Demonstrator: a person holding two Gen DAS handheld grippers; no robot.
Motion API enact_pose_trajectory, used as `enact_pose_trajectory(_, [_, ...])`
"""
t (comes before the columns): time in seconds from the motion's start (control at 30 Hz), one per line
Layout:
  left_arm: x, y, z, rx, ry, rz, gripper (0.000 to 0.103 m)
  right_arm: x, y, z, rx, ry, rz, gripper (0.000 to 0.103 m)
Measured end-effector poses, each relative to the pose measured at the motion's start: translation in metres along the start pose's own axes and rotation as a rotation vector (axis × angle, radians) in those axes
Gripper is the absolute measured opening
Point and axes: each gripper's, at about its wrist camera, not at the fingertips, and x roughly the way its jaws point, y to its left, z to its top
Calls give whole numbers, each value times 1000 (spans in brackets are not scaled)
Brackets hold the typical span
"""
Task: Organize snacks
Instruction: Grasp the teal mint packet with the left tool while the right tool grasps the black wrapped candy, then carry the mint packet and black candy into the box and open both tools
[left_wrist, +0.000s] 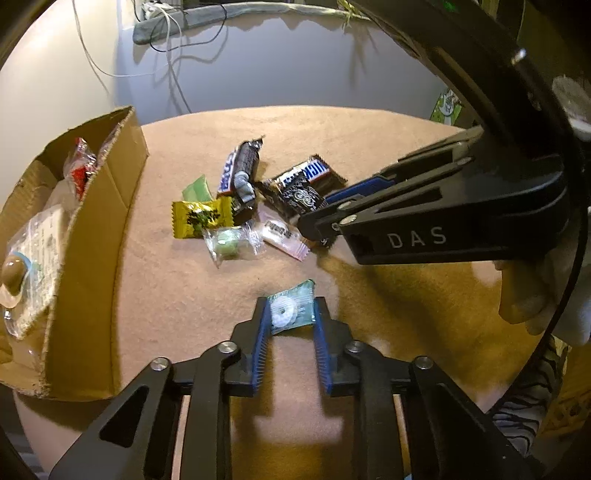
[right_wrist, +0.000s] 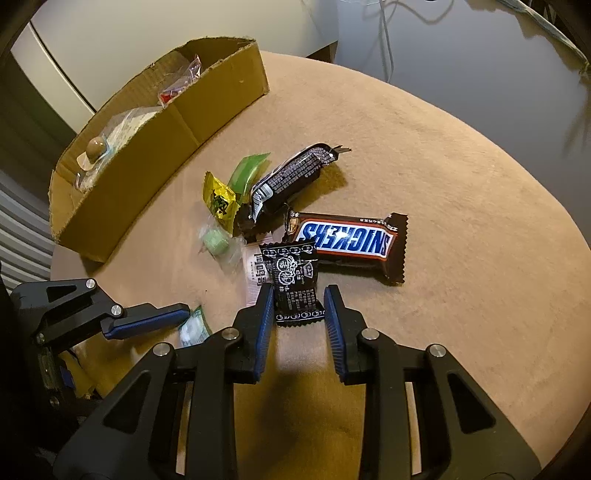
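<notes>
My left gripper (left_wrist: 290, 310) is shut on a teal-wrapped ring mint (left_wrist: 291, 308), held just above the tan table; the mint also shows in the right wrist view (right_wrist: 192, 326). My right gripper (right_wrist: 299, 299) is open, its fingers on either side of a black patterned candy packet (right_wrist: 293, 280) that lies on the table. A pile of snacks lies beyond: a Snickers bar (right_wrist: 347, 242), a dark bar (right_wrist: 291, 177), a yellow candy (right_wrist: 219, 201), a green wrapped candy (right_wrist: 218, 242) and a pink packet (right_wrist: 255, 273). A cardboard box (left_wrist: 99, 236) with several snacks stands at the left.
The round table (right_wrist: 461, 221) is covered in tan cloth, with its edge curving at the right and far side. Cables (left_wrist: 173, 55) hang against the wall behind. The right gripper's body (left_wrist: 443, 206) reaches in from the right of the left wrist view.
</notes>
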Motion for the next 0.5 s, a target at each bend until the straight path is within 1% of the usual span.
enact_pose_trajectory(0.03, [-1,0,0,1,-3,5,12,-2,0,0,3,-5,1,29])
enact_pose_trajectory(0.07, [-2,3,1,1,-2,5,11,-4,0,-1,4,-9,1,29])
enact_pose_trajectory(0.13, [1,7,0,-14,5,13,6,-9,0,-2,3,-14,1,29])
enact_pose_trajectory(0.27, [3,14,-1,-57,17,-15,5,-13,1,-2,4,-16,-1,29])
enact_pose_trajectory(0.5, [-3,20,3,-56,-11,-13,5,-15,4,-7,3,-21,-7,28])
